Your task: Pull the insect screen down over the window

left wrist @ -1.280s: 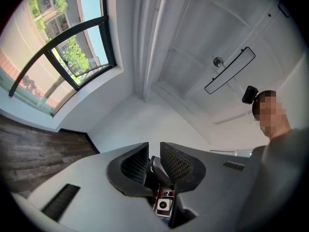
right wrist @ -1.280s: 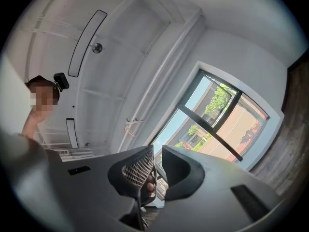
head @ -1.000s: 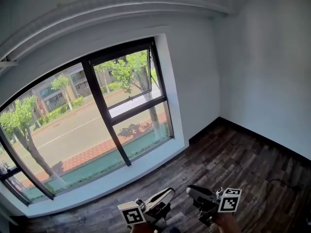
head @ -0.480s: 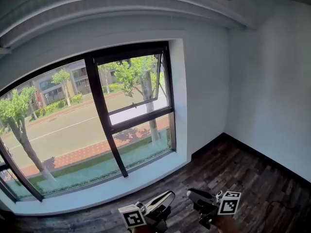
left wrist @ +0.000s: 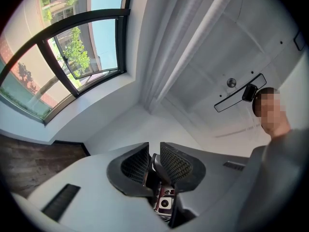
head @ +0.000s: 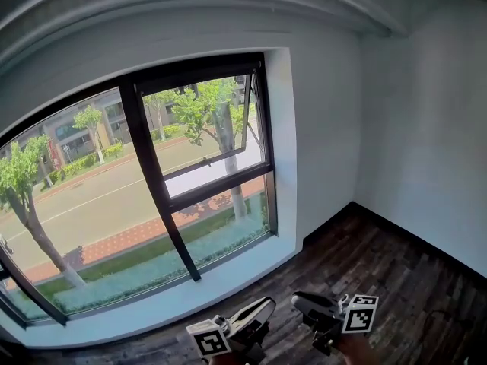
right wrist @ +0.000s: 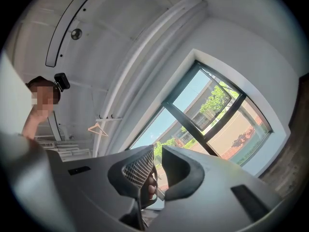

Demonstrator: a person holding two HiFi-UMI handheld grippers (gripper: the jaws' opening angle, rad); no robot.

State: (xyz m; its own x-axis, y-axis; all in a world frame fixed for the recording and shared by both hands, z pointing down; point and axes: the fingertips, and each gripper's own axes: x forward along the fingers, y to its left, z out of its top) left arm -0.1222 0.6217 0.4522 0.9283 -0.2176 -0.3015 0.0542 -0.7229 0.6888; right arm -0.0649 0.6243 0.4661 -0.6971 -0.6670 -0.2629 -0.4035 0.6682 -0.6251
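Head view: one wide black-framed window (head: 156,181) is set in the white wall ahead, above a dark wood plank floor (head: 380,257) that only this view shows. The glazing at its right end is split in two, and the upper sash (head: 209,128) is swung outward. A road, a brick-red strip and green trees read sharply through every pane. The insect screen cannot be made out in any view. Two tongs show at the lower edge, well short of the window. The grey left tongs (head: 266,304) and dark right tongs (head: 298,300) sit side by side, each with one square-marker cube, left cube (head: 208,340) and right cube (head: 359,314). Left gripper view: the two mesh-faced pads stand released with a narrow gap and nothing between them. It points up past the window corner to the white ceiling and shows the camera on the person's head (left wrist: 248,92). Right gripper view: those pads are also released and empty, and a finger (right wrist: 151,190) of the holding hand shows behind the gap. Only here: one pale clothes hanger (right wrist: 97,128) on a rail, beside the window, and one black-edged oblong ceiling outline (right wrist: 65,30) with a round fitting (right wrist: 76,33) inside it.
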